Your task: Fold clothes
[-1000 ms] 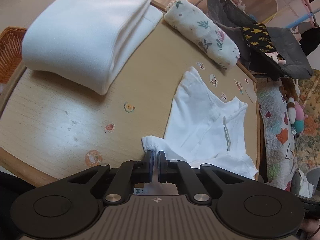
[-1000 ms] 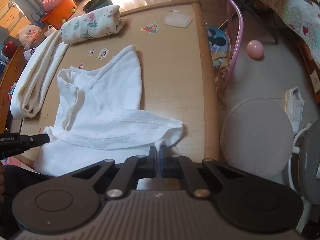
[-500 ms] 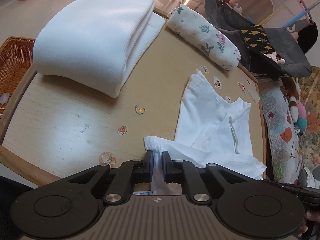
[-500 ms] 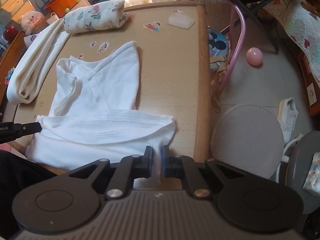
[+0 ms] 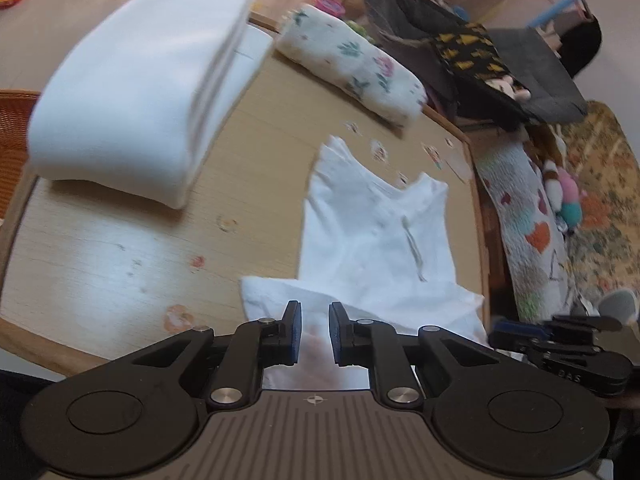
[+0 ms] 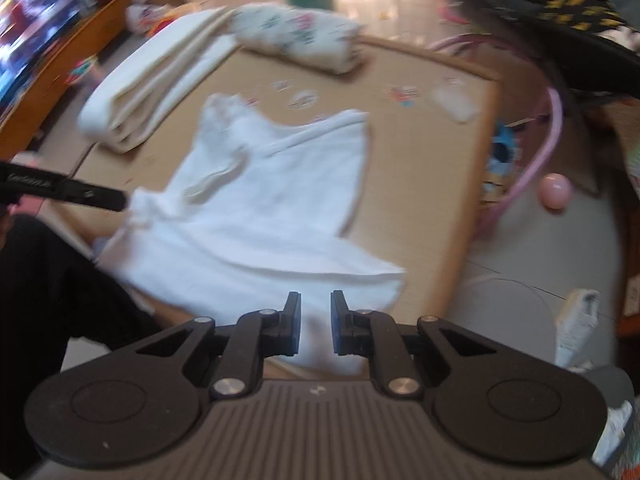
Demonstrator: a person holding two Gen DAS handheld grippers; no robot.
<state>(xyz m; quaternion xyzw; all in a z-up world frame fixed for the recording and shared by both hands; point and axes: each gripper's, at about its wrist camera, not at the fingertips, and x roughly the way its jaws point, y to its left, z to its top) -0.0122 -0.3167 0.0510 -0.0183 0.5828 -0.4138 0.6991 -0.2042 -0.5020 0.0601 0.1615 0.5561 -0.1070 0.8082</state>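
Observation:
A small white shirt [image 5: 372, 240] lies on the wooden table [image 5: 120, 264], its bottom hem folded up over the body near the front edge. It also shows in the right wrist view [image 6: 272, 200]. My left gripper [image 5: 314, 312] is open, its jaws apart above the hem's left corner. My right gripper [image 6: 316, 304] is open above the hem's right part. The left gripper's tip [image 6: 100, 198] shows at the shirt's left side in the right wrist view. Both views are blurred.
A thick folded white blanket [image 5: 136, 88] lies at the table's back left. A rolled floral cloth [image 5: 352, 64] lies along the back edge. A wicker basket [image 5: 12, 136] stands left of the table. A pink ball [image 6: 554, 190] and pink hoop [image 6: 548, 144] are on the floor.
Both grippers have opened and let go of the shirt's hem, which now lies folded on the shirt. Both have pulled back and tilted.

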